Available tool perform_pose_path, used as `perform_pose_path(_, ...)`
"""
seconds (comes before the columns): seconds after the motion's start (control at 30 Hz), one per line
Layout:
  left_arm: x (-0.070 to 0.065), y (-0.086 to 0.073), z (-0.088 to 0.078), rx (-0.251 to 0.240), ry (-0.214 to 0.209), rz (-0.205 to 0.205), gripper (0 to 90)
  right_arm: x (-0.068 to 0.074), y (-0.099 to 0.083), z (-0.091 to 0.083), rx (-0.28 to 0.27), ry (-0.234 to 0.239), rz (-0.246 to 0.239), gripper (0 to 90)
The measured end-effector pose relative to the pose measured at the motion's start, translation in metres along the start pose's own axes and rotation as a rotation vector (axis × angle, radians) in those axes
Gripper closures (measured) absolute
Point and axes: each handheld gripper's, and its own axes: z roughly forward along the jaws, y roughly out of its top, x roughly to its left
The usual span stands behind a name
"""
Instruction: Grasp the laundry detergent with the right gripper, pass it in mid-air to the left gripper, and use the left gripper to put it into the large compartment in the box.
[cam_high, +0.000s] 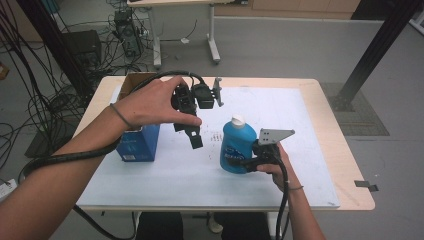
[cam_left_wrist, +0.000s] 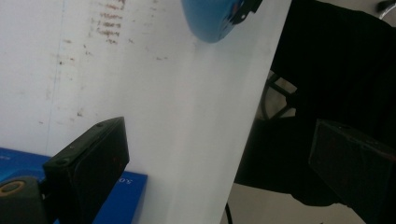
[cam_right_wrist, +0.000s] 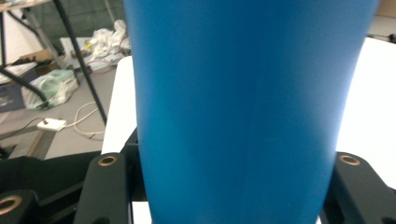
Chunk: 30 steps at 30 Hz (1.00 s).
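The blue bottle (cam_high: 237, 147) stands upright a little right of centre in the high view, on the white sheet (cam_high: 280, 115) that covers the table (cam_high: 340, 150); its long axis runs vertically, and its white cap (cam_high: 238, 120) points up. The right gripper (cam_high: 250, 161) comes at it from the right, jaws clamped on the lower body of the bottle. The right gripper view brings out what the high view cannot: the blue wall seen close, with one black jaw hard against each side at the bottom of the frame. The left gripper (cam_high: 192, 132) hangs in the air at upper centre of the high view, above the sheet and beside the blue box (cam_high: 138, 143). In the left gripper view its jaws stand spread wide with nothing between them, the sheet's edge below, and the bottle's rounded bottom shows at the top of the frame.
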Motion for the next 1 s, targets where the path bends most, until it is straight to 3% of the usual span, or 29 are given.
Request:
perform_pose_path(0.23,-0.011,0.010,-0.008,0.004,0.003,0.053,5.7,-0.002,0.008,0.016,0.022,0.066,-0.029,42.2)
perform_pose_path(0.47,-0.019,0.018,-0.013,0.009,0.004,0.083,5.7,-0.002,0.012,0.027,0.033,0.102,-0.040,42.3)
perform_pose_path(1.0,-0.045,0.046,-0.012,0.070,0.007,0.173,6.1,0.004,0.024,0.050,0.017,0.200,-0.082,42.3)
